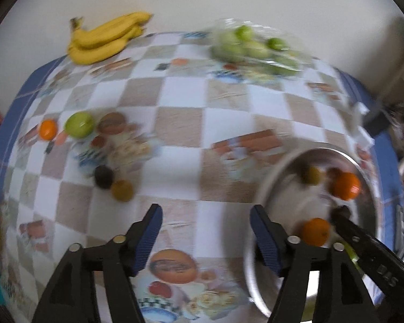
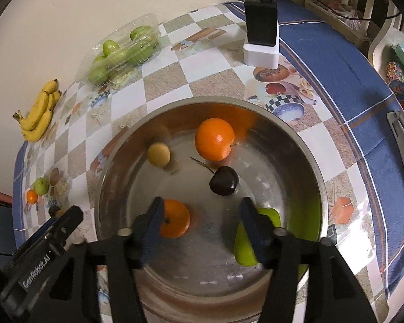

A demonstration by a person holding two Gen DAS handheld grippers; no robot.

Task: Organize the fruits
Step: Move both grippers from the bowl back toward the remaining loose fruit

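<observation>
Both my fingers, left (image 1: 206,235) and right (image 2: 200,224), are open and empty. The apple (image 1: 79,125) at 10 o'clock is hard, smooth; I grip its middle.

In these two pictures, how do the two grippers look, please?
Both are black plastic. Each finger of the left gripper and the right gripper carries a ribbed blue pad and a round silver pin. White letters are printed on the side of each body. No hand, sleeve or gripper cable is visible.
</observation>
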